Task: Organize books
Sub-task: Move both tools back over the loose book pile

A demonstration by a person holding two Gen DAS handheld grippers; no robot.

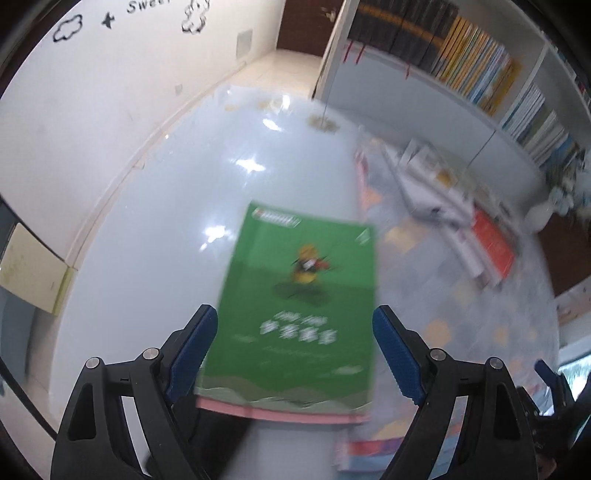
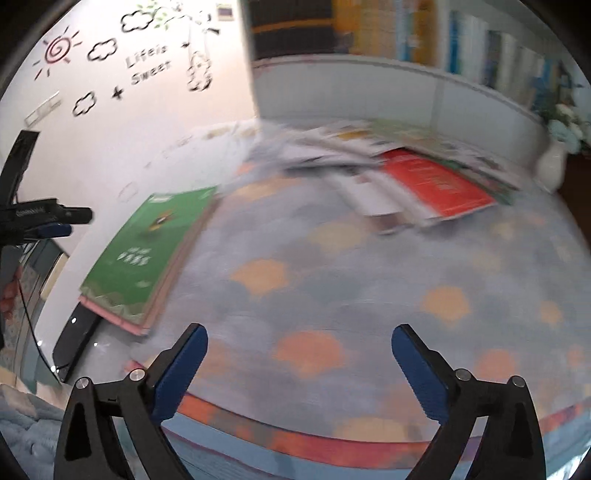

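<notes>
Your counter (image 1: 155, 206) is glossy white, with a patterned mat (image 2: 332, 280) over its right part. The scattered books (image 2: 413, 177) lie at the mat's far side, well apart from both tongs. The green book (image 1: 295, 314) tops a small stack under your left tongs (image 1: 295, 354), which stand wide around it, not pressing. Your right tongs (image 2: 299, 365) gape wide and empty over the mat, the green book off to their left.

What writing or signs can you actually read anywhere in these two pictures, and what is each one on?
"Life is Sweet": black lettering on the wall, among cloud and sun stickers.
"Swee": the same lettering, cut off at the frame edge in the left view.
White title on the green book: too blurred to read.
Red book cover and shelf spines: too blurred.
</notes>
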